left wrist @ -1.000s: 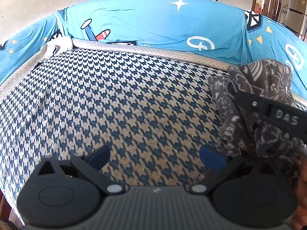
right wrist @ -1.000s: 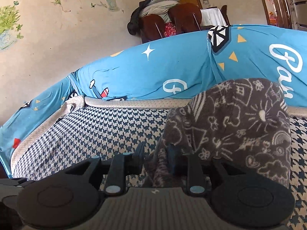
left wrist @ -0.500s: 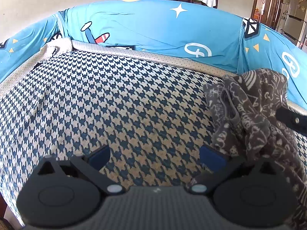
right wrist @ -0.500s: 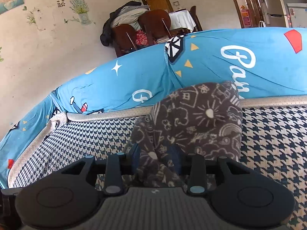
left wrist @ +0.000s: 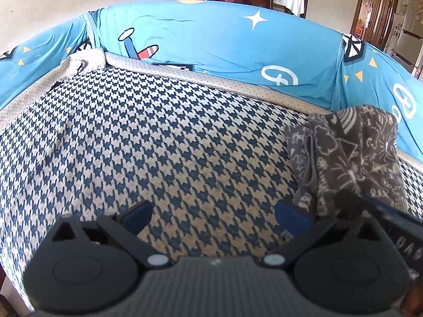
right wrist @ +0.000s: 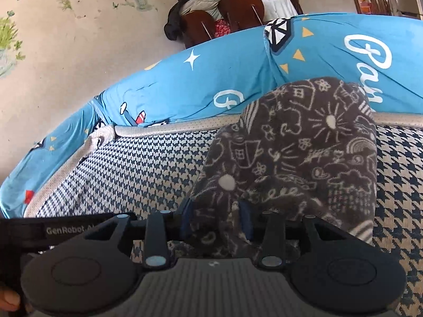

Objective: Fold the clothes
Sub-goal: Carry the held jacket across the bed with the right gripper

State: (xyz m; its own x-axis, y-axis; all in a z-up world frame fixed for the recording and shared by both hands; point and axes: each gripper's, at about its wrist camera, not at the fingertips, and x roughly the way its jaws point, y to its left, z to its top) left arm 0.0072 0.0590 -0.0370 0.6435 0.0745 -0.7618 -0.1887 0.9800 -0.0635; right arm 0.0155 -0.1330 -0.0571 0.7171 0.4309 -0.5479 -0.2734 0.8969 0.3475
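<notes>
A dark grey fleece garment (left wrist: pixel 343 158) with white doodle print lies bunched on the houndstooth bed cover (left wrist: pixel 158 145), near the right padded wall. My right gripper (right wrist: pixel 215 218) is low at the garment's (right wrist: pixel 290 153) near edge. Its jaws are opening, and a fold of the fabric still sits between the blue pads (right wrist: pixel 186 218), which seem to rest loosely beside it. My left gripper (left wrist: pixel 214 216) stands open over bare cover to the left of the garment, with nothing between its fingers. The garment's near end is hidden behind the right gripper's body.
A blue cartoon-print padded wall (left wrist: pixel 211 45) rings the bed on the far and side edges, with a beige dotted border (left wrist: pixel 238 89) at its foot. Brown chairs (right wrist: pixel 232 13) with clothes piled on them stand beyond, by a decorated wall. A fingertip (right wrist: pixel 8 299) shows at the lower left.
The right gripper's pads have spread apart around the fold of grey fabric. In the left wrist view the right gripper has dropped from across the garment to the lower right. The garment sits lower.
</notes>
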